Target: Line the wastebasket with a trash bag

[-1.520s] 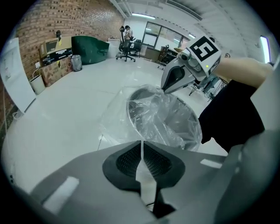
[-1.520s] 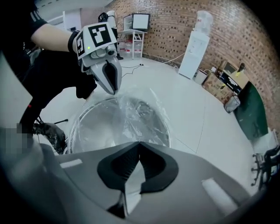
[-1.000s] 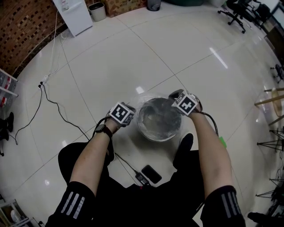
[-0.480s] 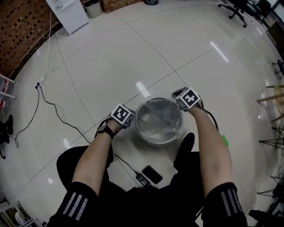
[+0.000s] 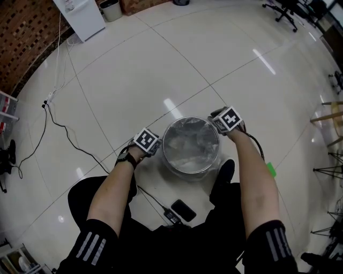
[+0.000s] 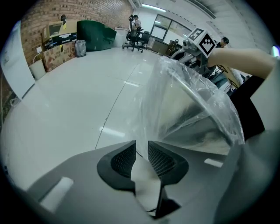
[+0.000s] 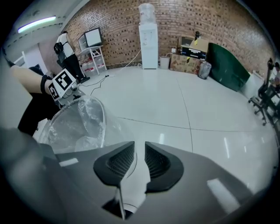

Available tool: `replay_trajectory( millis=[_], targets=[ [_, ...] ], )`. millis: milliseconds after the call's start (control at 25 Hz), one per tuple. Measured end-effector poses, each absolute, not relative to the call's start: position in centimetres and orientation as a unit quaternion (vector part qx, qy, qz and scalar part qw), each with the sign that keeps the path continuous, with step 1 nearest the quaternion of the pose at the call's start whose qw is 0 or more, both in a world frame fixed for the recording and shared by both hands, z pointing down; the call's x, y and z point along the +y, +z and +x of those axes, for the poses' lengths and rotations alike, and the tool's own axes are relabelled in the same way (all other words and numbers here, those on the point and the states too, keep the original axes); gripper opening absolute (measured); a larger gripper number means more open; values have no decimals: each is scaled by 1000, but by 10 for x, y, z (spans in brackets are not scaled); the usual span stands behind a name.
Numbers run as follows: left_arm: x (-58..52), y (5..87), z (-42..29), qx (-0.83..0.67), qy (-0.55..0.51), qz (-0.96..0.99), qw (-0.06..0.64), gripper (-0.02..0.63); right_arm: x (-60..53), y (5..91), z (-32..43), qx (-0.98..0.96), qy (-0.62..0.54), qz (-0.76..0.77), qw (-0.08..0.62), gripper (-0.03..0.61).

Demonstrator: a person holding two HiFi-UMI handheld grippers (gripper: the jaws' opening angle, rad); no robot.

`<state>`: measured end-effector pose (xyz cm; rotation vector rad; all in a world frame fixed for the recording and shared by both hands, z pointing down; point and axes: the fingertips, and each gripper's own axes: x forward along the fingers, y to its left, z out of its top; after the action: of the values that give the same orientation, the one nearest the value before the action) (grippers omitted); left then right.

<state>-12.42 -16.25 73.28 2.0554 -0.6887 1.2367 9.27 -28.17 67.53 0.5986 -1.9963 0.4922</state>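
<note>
A round wastebasket [image 5: 170, 160] stands on the floor between my feet, with a clear trash bag [image 5: 191, 140] spread inside it and folded over its rim. My left gripper [image 5: 155, 146] is low against the basket's left side. Its jaws are opening and show a narrow gap, and a thin edge of bag film [image 6: 192, 105] runs into that gap. The right gripper [image 5: 218, 126] sits at the rim's upper right. Its jaws are opening too, with a small gap and the bag [image 7: 78, 127] off to their left. In their own views: the left gripper [image 6: 141, 151], the right gripper [image 7: 140, 155].
A phone [image 5: 183, 210] and a black cable [image 5: 64, 126] lie on the glossy tiled floor near me. A white water dispenser [image 5: 80, 16] and a small bin [image 5: 111, 9] stand by the brick wall. Office chairs [image 5: 286, 13] are at the far right. My shoe [image 5: 224, 174] is beside the basket.
Both grippers have sunk beside the basket, drawing the bag's edge down over the rim. The head view has shifted a little, so the basket sits more centrally.
</note>
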Motion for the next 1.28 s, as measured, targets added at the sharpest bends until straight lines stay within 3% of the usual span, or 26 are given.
replay_trajectory(
  millis=[440, 720, 1040, 1280],
  targets=[
    [-154, 687, -154, -275, 465, 798, 266, 130, -258, 602, 134, -841, 201, 288, 412, 124],
    [-120, 663, -137, -219, 471, 827, 216, 170, -186, 589, 137, -845, 167, 241, 447, 144],
    [-71, 682, -127, -140, 545, 811, 156, 216, -93, 633, 149, -810, 226, 169, 513, 161],
    [-69, 668, -100, -145, 504, 839, 144, 233, -73, 653, 135, -801, 242, 164, 522, 173]
  ],
)
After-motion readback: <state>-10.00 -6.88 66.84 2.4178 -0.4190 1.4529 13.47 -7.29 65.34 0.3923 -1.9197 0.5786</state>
